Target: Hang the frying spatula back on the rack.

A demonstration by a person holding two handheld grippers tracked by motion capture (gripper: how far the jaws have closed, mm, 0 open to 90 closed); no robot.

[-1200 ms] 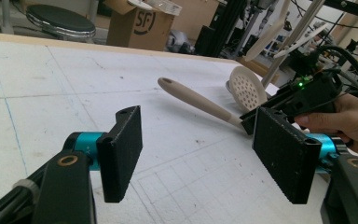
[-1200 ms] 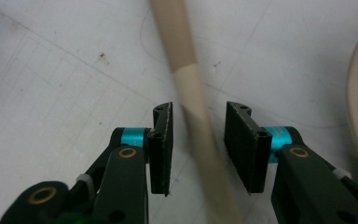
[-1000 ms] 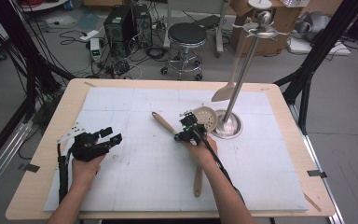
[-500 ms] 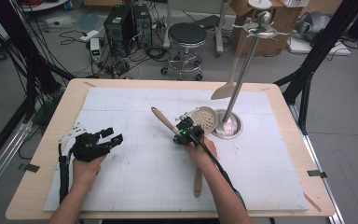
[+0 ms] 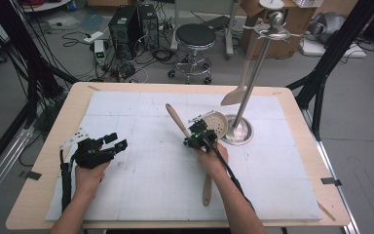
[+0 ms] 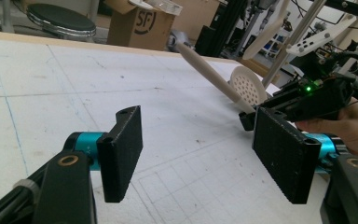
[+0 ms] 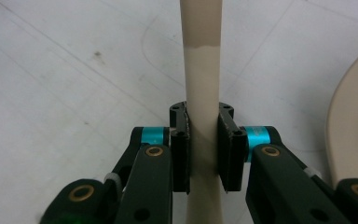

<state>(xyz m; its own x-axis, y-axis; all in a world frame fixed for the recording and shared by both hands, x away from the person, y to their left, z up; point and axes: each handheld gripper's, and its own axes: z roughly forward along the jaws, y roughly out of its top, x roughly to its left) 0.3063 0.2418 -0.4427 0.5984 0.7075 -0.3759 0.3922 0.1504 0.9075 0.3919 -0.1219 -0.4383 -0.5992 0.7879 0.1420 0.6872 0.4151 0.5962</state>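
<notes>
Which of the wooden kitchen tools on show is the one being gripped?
The slotted skimmer, clamped by its handle in the right gripper. The wooden spoon lies loose on the mat; the spatula hangs on the stand.

In the right gripper view, the skimmer's handle [image 7: 201,84] runs off at twelve and six o'clock; its perforated head [image 7: 354,126] is cut off at three o'clock. A forearm hides part of the wooden spoon [image 5: 207,187].

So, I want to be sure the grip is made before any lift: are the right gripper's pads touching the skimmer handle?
Touching. In the right gripper view the right gripper has both pads pressed against the skimmer handle, no gap either side.
</notes>
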